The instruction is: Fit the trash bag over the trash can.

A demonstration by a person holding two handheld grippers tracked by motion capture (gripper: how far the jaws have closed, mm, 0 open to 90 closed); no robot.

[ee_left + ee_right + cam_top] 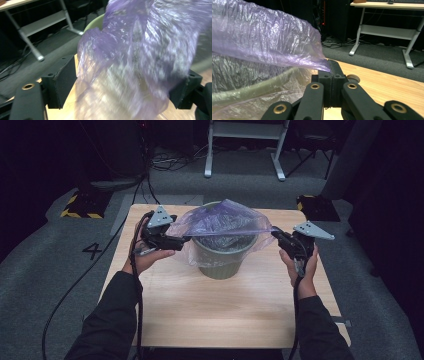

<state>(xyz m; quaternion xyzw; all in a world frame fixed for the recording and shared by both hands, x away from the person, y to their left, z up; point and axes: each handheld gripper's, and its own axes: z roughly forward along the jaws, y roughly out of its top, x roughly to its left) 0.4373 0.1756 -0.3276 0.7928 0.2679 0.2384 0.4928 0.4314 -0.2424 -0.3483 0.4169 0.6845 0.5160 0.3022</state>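
A green bin (222, 262) stands mid-table, lined with a thin purple plastic bag (220, 220) that bulges over its rim. My left gripper (182, 240) sits at the bin's left side. In the left gripper view its jaws stand wide apart (125, 82), open, with a loose bunch of the bag (140, 62) between the pads and the green rim (96, 22) behind. My right gripper (276, 236) is at the bin's right side, shut on the bag's edge (287, 50), which is pinched at the fingertips (332, 67) and pulled taut outward. The bin's rim (249, 87) shows through the plastic.
The wooden table (225, 310) has bare room in front of the bin. Beyond it on the grey floor are a white desk frame (245, 150), cables, and two yellow-black striped blocks (80, 205) (312, 202). A "4" (92, 251) marks the floor at left.
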